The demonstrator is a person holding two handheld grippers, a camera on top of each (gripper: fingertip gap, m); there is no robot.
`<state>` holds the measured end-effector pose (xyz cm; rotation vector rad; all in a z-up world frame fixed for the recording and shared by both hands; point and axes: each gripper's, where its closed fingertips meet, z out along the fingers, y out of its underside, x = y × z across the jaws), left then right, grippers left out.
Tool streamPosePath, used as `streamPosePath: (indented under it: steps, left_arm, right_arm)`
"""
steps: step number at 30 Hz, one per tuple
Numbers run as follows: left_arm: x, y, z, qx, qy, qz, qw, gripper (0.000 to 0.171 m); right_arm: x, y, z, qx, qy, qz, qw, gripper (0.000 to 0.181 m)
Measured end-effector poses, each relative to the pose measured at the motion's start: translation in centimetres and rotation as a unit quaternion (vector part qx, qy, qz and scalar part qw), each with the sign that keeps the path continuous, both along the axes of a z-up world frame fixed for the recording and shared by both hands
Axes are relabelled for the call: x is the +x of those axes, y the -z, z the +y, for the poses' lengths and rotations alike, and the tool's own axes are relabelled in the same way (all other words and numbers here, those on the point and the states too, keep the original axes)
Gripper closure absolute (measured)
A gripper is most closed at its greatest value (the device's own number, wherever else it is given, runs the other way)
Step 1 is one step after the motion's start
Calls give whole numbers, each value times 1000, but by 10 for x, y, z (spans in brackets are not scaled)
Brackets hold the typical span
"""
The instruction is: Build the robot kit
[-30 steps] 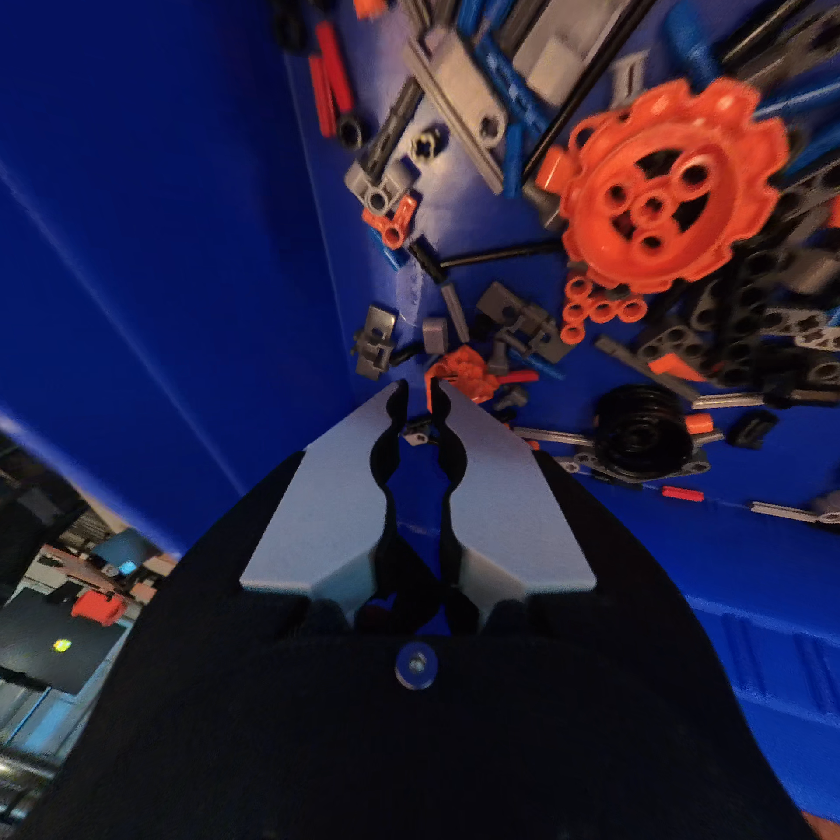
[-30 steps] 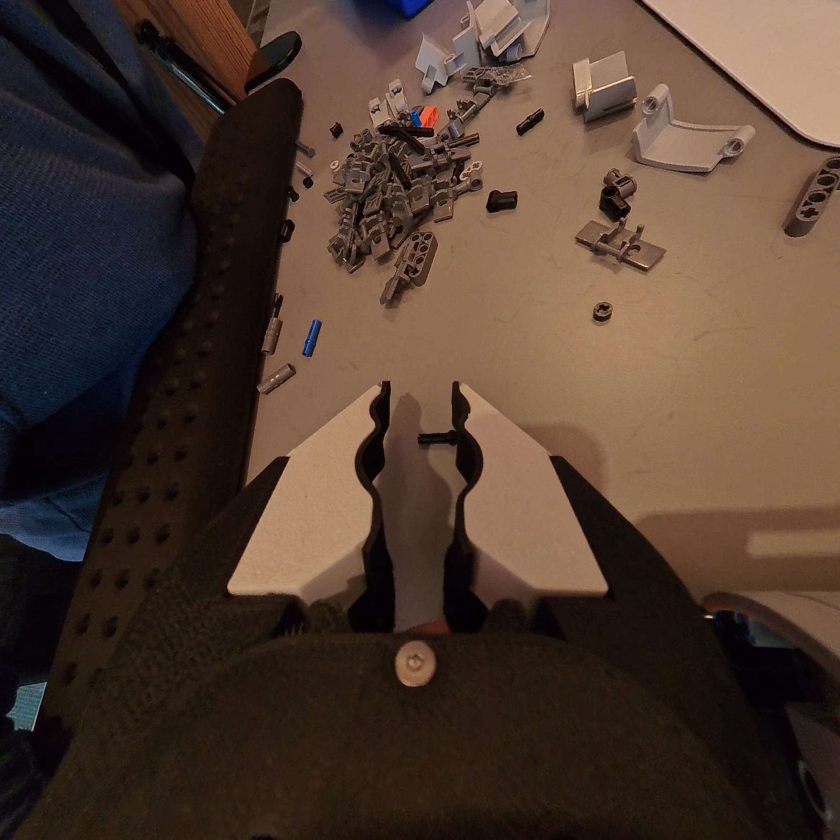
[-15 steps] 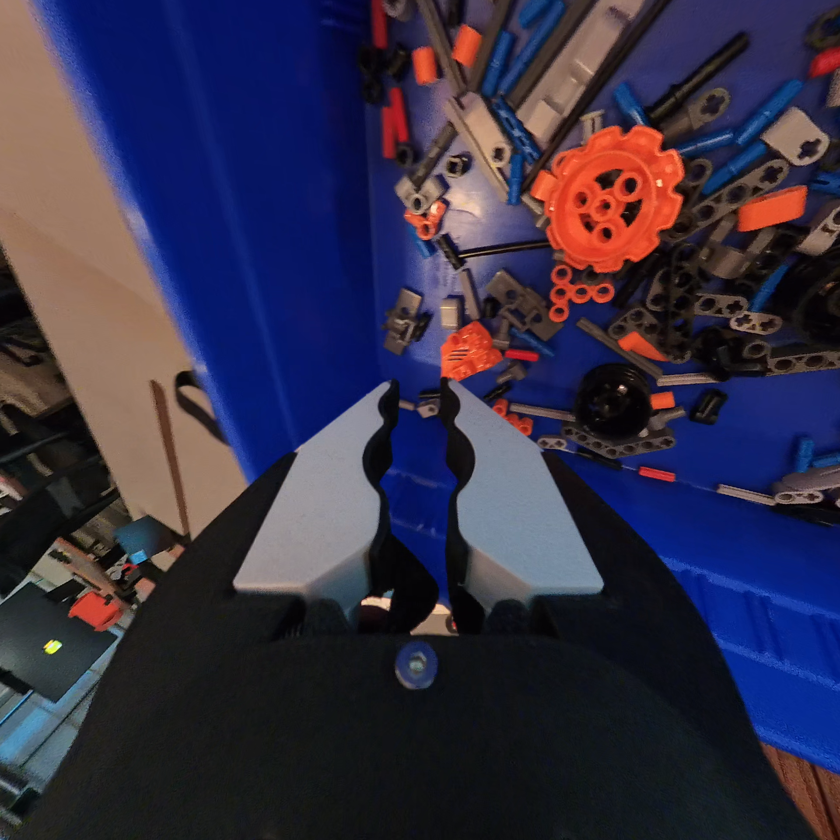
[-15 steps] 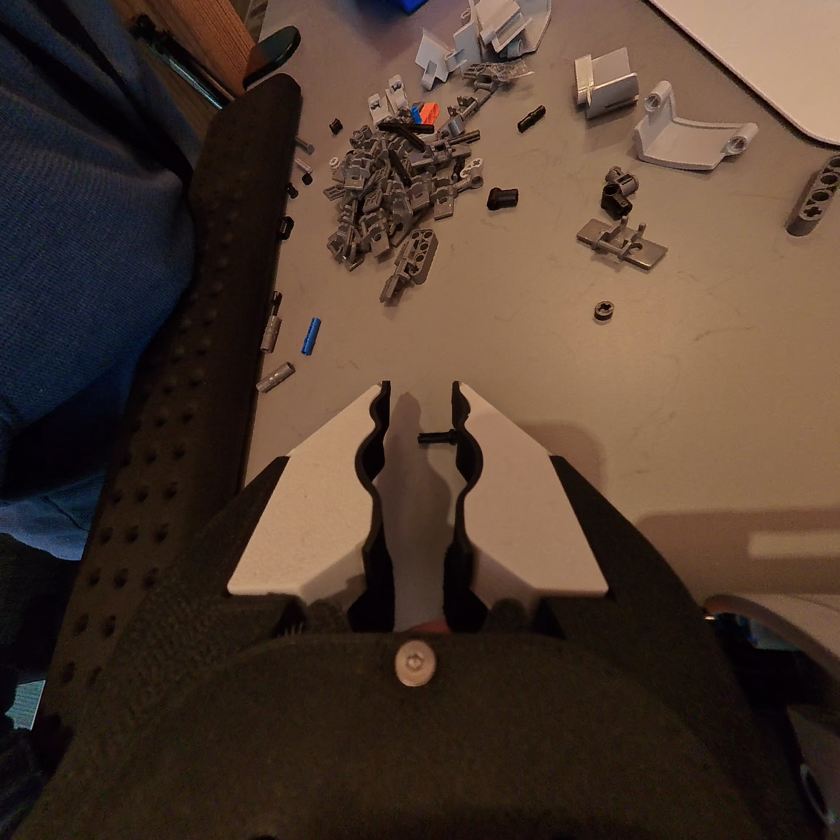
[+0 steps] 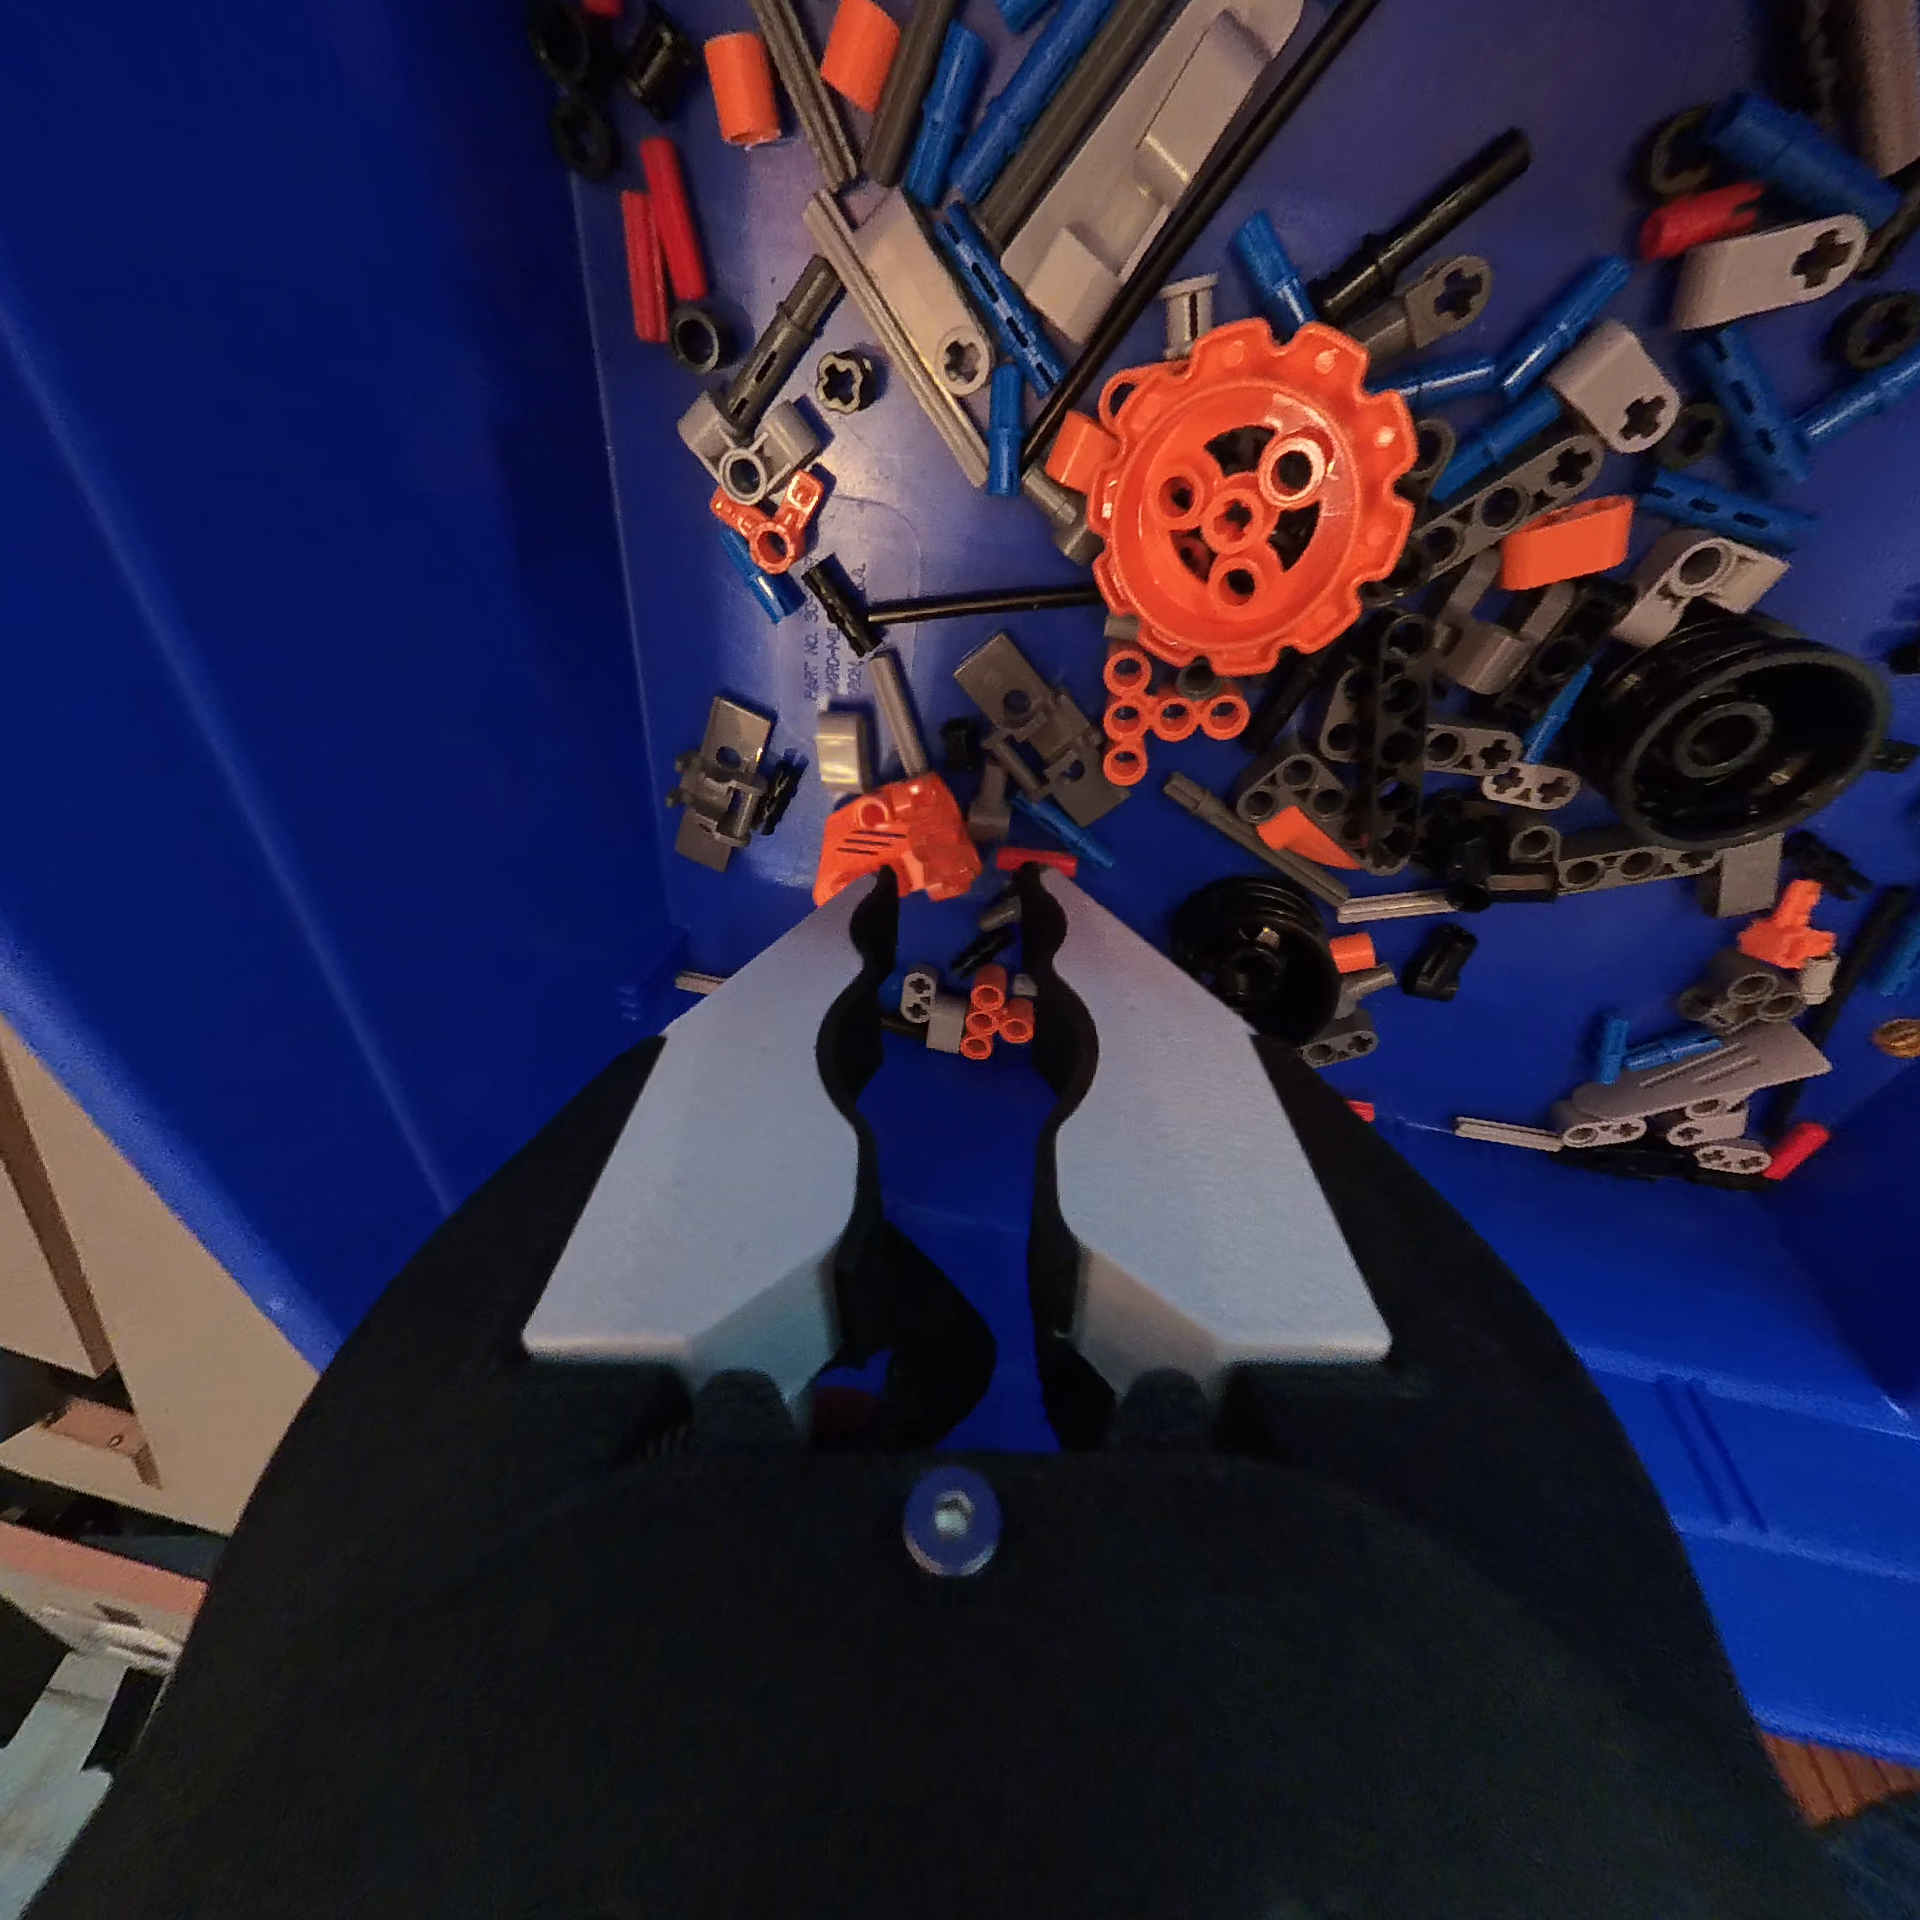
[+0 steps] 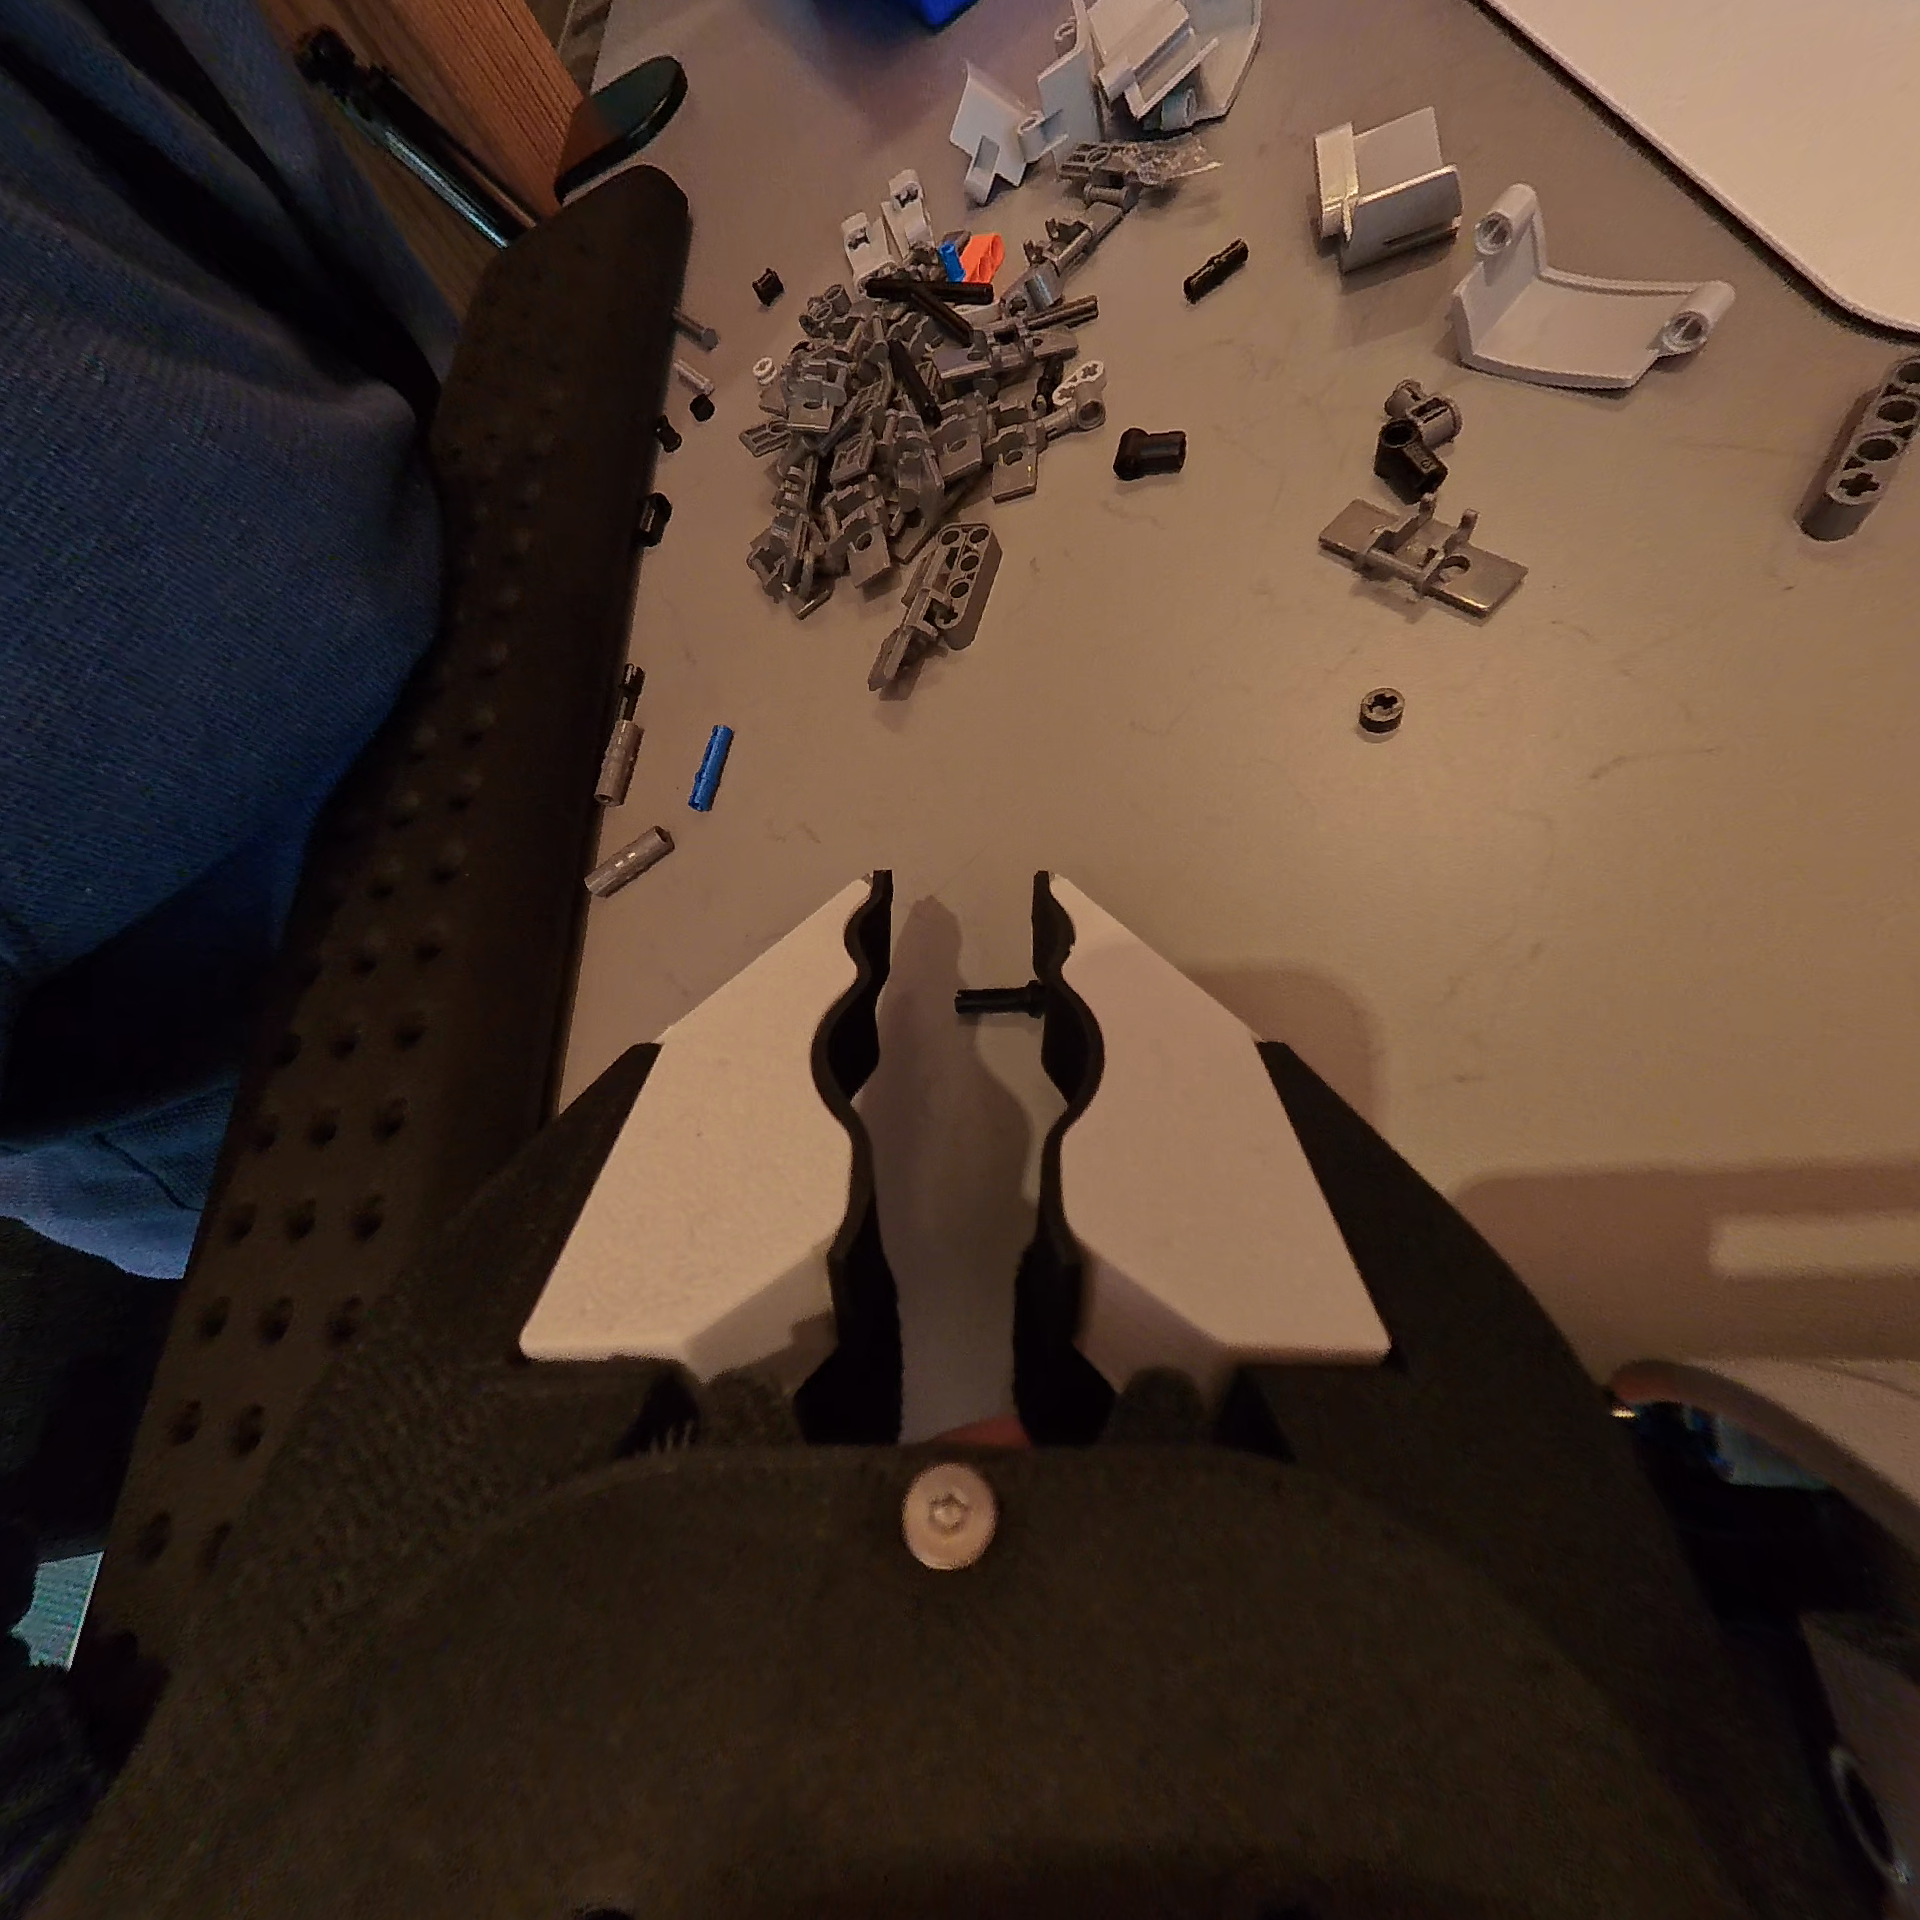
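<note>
Left wrist view: left hand-held gripper (image 5: 951, 883) released above blue plastic bin (image 5: 312, 623); orange ribbed block (image 5: 899, 836) at 11 o'clock may get nudged. Right hand-held gripper (image 6: 961, 883) released over grey worktop (image 6: 1351, 883); small black pin (image 6: 995, 1000) touches its right finger and could roll.

We held the left gripper (image 5: 951, 883) over the blue bin (image 5: 312, 623), its jaws apart with nothing between them. Just beyond its tips lay an orange angular block (image 5: 899, 836); a small orange connector cluster (image 5: 995, 1023) showed through the gap. Farther beyond the block sat the orange sprocket wheel (image 5: 1236, 514), and right of that wheel a black wheel hub (image 5: 1730, 732).
</note>
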<state>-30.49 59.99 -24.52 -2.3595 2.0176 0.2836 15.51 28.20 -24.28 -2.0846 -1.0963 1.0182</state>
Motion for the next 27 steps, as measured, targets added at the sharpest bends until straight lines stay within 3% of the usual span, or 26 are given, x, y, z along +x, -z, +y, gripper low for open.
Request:
streamPosePath:
  steps: [9, 15, 19, 22, 27]
  left_arm:
    - [3, 7, 3, 15, 2, 1, 1000, 164]
    - [13, -25, -9, 53, 17, -12, 998, 165]
    - [44, -72, -36, 100, 56, -48, 992, 165]
    - [89, -96, -74, 103, 108, -93, 984, 165]
    - [165, -86, -140, 79, 205, -113, 969, 165]
  right_arm:
    - [0, 1, -1, 2, -3, -3, 1000, 156]
    - [0, 2, -1, 0, -5, -7, 1000, 157]
    - [-1, 4, -2, -3, -8, -12, 1000, 158]
    - [-1, 5, -3, 1, -13, -16, 1000, 158]
    - [-3, 9, -6, 12, -24, -33, 999, 158]
